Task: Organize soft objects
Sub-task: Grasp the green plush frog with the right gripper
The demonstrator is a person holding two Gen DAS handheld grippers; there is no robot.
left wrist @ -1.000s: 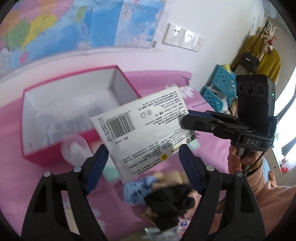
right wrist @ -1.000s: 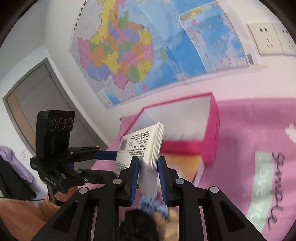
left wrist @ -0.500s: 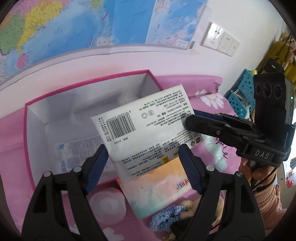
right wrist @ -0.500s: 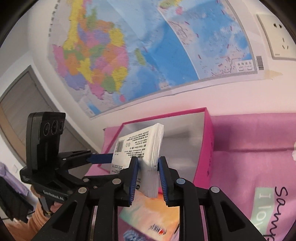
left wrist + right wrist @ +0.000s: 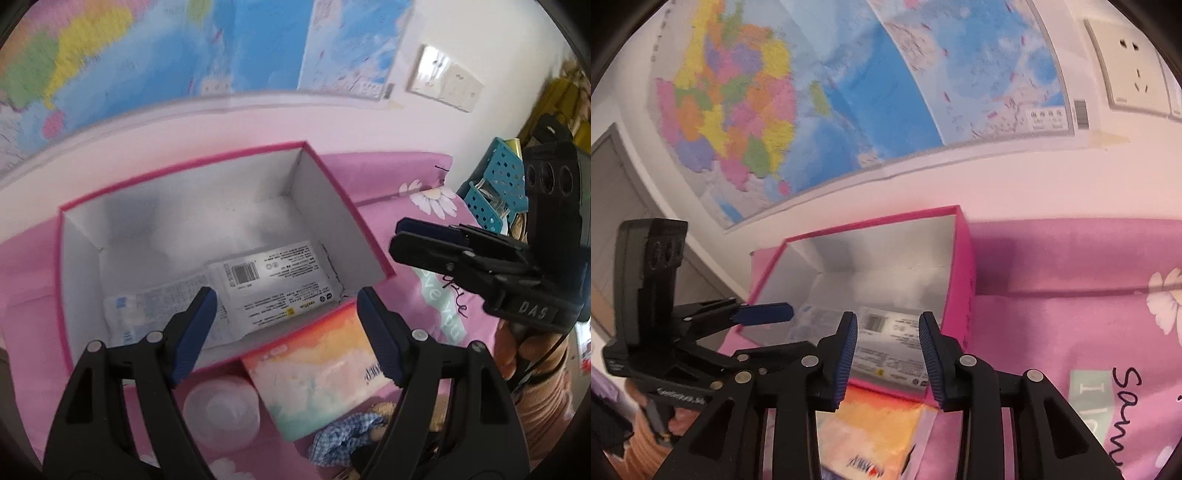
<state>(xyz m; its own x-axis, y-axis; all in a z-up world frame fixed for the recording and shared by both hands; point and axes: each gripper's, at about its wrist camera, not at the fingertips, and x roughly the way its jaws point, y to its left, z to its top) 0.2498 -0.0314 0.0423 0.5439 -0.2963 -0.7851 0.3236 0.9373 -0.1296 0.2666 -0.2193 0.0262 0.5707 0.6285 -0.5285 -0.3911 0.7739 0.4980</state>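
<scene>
Half a second ago the white tissue pack was pinched in the right gripper above the box; now it lies flat on the floor of the pink box, and that gripper's jaws stand apart with nothing between them. From the left wrist view, going left to right: a second pale pack lies in the box just beyond the left gripper's left finger, touching the white tissue pack, which sits straight ahead of the left gripper between its fingertips. Its long axis runs left to right with a slight tilt, barcode end toward the left, printed side up. The left gripper is spread wide and holds nothing. Below the box's near wall, close under the claw, sit a translucent round container, then an orange-and-teal tissue pack, then a blue checked cloth. Farthest right, the right gripper hovers beside the box's right wall, over the pink bedsheet.
</scene>
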